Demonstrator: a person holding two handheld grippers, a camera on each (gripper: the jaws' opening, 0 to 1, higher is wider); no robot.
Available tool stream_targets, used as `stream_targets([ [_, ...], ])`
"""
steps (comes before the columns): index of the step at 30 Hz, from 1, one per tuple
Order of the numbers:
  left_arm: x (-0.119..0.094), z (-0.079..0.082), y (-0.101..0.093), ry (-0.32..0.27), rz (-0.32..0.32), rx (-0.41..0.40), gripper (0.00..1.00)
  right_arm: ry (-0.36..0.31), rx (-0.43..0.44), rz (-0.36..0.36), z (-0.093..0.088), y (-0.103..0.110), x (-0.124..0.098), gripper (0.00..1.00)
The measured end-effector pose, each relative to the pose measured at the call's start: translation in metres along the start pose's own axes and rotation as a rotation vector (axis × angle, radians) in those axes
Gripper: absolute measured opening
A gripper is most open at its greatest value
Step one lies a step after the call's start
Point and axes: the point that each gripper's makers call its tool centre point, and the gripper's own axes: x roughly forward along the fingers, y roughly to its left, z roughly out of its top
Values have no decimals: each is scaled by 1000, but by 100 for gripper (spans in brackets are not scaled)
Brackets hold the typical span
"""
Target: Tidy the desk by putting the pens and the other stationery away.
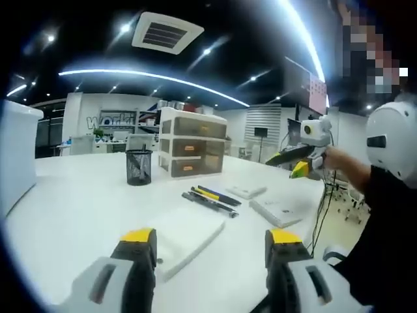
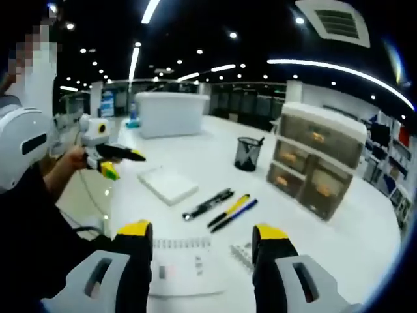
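1. The drawer unit (image 1: 193,142) is the landmark; it looks rigid and heavy, and stays put.
2. The white pad (image 1: 187,235), well in front of it, looks light and flat: take an edge.
3. The mesh cup (image 1: 139,167), just beside the unit, is stiff and light.
4. The pens (image 1: 212,199), in front of the unit, are slim and slippery: pinch mid-barrel.
5. The left gripper (image 1: 212,248) and right gripper (image 2: 203,242) both stand wide, empty.

I cannot read the print on the notebook (image 2: 186,264); my right gripper's jaws hide its near edge
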Motion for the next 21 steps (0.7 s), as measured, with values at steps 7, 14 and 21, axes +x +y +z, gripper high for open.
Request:
stream_targets([
  [7,-5,-5,3,0,3,-13,67,85,-9,20,6,-16,13,54],
  [14,-10,-2,0,-14,0,-8,67,132,12,33,16,-33,28,48],
  [21,-12,-6,-2,-5,0,-15,66,187,56,33,16,-48,48,42],
])
